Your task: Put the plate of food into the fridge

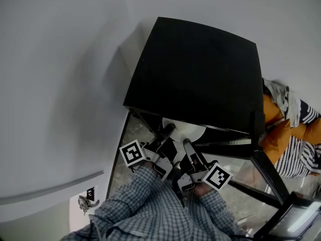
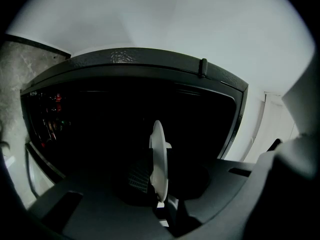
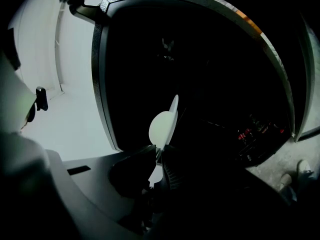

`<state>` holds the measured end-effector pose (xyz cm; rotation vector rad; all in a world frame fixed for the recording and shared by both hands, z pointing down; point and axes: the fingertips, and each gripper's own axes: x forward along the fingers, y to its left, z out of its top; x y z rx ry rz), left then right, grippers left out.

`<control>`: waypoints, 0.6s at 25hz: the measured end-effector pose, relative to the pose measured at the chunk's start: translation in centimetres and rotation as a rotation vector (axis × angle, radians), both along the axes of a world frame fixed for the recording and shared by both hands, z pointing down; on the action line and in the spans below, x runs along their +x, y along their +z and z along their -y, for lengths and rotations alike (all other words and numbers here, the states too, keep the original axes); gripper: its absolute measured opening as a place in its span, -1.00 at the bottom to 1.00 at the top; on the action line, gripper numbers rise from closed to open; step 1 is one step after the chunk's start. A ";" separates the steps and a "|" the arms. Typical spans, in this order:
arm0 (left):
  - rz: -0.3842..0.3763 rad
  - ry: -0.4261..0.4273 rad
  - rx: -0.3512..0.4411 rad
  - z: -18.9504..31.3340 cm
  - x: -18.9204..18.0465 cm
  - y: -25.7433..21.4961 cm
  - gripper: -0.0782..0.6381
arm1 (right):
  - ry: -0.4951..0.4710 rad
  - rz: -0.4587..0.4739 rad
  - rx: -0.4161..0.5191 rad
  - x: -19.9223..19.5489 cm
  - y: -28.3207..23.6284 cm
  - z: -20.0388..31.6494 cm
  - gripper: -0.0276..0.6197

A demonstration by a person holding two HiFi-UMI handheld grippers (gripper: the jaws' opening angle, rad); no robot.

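Well, L gripper (image 1: pixel 169 130) & R gripper (image 1: pixel 187 144) each pinch plate (image 1: pixel 189 130) rim; plate mostly hidden under fridge (image 1: pixel 195 69) top

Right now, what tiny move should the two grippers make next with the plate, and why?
Probably ease the plate level, a little deeper into the fridge. The left gripper and right gripper both pinch its rim, and in the head view it is only partly under the fridge's top, so letting go here looks too early.

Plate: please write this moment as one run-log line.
plate: at fridge opening | left gripper: shut on plate | right gripper: shut on plate
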<state>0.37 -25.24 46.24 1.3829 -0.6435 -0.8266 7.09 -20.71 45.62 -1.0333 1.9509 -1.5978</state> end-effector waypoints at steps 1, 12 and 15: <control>0.001 -0.001 -0.005 0.1 0.1 0.2 -0.60 | 0.006 0.005 -0.004 0.1 0.1 0.1 -0.74; 0.048 0.005 0.018 1.2 0.6 0.8 -0.60 | 0.099 0.081 -0.026 0.6 1.0 1.1 -0.77; 0.032 0.015 0.025 1.5 0.5 0.7 -0.60 | 0.108 0.089 -0.018 0.6 0.8 1.5 -0.78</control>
